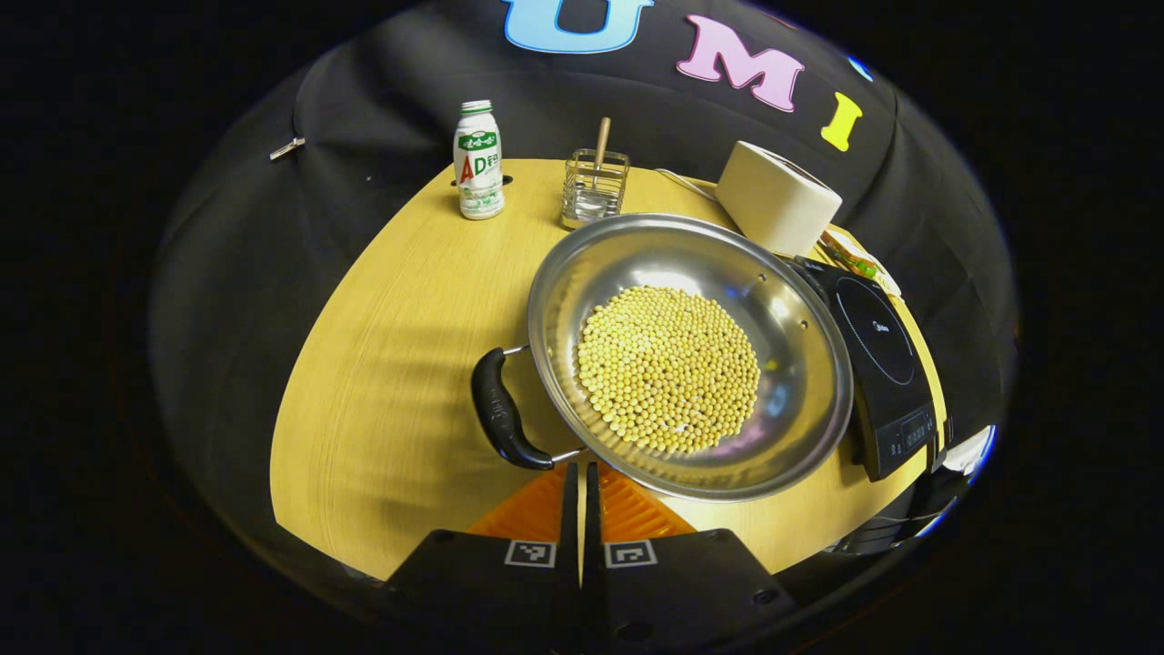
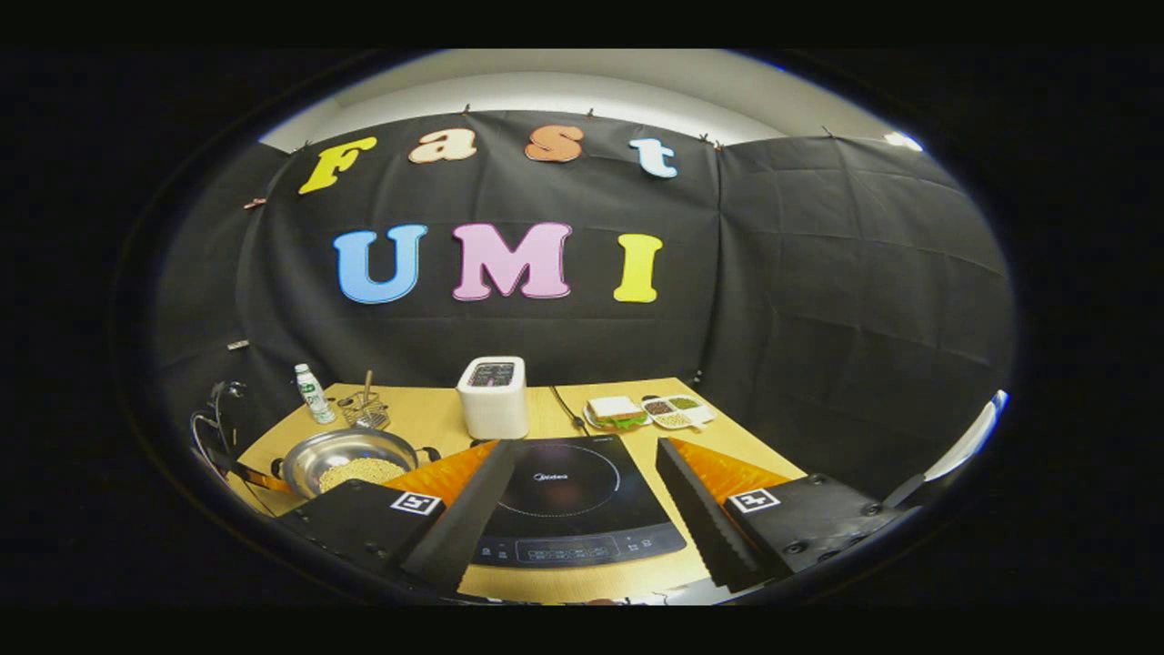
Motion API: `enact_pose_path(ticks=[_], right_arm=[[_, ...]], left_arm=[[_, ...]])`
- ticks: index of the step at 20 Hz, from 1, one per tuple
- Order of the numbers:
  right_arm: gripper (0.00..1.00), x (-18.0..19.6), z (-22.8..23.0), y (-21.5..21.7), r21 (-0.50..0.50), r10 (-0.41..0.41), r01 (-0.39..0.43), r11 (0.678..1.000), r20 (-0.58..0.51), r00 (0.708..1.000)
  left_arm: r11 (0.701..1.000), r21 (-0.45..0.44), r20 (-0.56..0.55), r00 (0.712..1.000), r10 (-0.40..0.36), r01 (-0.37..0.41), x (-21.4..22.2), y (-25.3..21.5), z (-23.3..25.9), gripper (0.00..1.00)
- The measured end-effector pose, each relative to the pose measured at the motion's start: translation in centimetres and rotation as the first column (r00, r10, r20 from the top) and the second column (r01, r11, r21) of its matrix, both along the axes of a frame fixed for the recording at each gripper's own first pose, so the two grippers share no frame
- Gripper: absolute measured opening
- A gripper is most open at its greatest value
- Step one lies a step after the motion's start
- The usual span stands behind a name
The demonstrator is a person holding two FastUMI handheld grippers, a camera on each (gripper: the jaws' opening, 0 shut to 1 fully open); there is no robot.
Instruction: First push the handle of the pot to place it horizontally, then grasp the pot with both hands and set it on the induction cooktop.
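While the pot (image 1: 688, 355) is sitting mid-frame, left gripper (image 1: 581, 473) is pressing its fingers together beside the handle (image 1: 499, 409), probably for pushing | right gripper (image 2: 582, 491) is spreading wide over the cooktop (image 2: 568, 500).

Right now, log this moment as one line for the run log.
left gripper: shut, at pot rim near handle | right gripper: open over cooktop | pot: on table, beside cooktop
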State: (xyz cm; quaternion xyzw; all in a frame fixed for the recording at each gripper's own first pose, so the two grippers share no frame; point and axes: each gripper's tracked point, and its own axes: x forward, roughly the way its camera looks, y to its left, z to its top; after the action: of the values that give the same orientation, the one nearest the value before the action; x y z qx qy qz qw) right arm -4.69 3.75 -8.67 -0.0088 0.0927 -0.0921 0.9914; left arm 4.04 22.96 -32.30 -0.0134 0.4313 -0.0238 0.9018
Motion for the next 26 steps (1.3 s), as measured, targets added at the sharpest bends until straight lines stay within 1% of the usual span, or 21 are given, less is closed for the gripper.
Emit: enact_pose_path(ticks=[4, 7, 8, 17, 20, 24, 26], right_arm=[[0.98, 0.5, -0.1, 0.5, 0.001, -0.004, 0.004, 1.0, -0.008, 1.0], [0.96, 0.8, -0.6, 0.7, -0.007, 0.002, -0.002, 1.0, -0.024, 1.0], [0.98, 0.8, -0.9, 0.8, -0.006, 0.004, -0.004, 1.0, -0.033, 0.999], [0.99, 1.4, -1.8, 1.8, -0.006, 0.025, -0.025, 1.0, -0.071, 0.997], [0.99, 0.8, -1.9, 1.7, -0.017, 0.027, -0.028, 0.999, -0.077, 0.997], [0.99, 0.5, -1.5, 1.9, -0.031, 0.043, -0.045, 0.999, -0.067, 0.997], [0.99, 0.3, -1.5, 1.8, -0.024, 0.045, -0.046, 0.999, -0.065, 0.997]], left_arm=[[0.999, -0.026, 0.003, 0.999, 0.032, -0.032, 1.0, 0.9, 0.1, 0.05], [0.999, -0.02, 0.01, 0.999, 0.041, -0.041, 1.9, 1.4, 0.0, 0.05], [0.999, -0.021, 0.011, 0.999, 0.049, -0.048, 2.2, 1.6, 0.1, 0.05], [0.997, -0.003, 0.024, 0.996, 0.083, -0.083, 5.5, 3.5, 0.0, 0.05], [0.997, 0.029, 0.039, 0.997, 0.074, -0.075, 6.7, 4.1, 0.1, 0.05], [0.991, 0.117, 0.056, 0.997, 0.059, -0.066, 8.0, 5.1, 0.4, 0.05], [0.99, 0.124, 0.058, 0.996, 0.063, -0.069, 8.1, 5.2, 0.5, 0.05]])
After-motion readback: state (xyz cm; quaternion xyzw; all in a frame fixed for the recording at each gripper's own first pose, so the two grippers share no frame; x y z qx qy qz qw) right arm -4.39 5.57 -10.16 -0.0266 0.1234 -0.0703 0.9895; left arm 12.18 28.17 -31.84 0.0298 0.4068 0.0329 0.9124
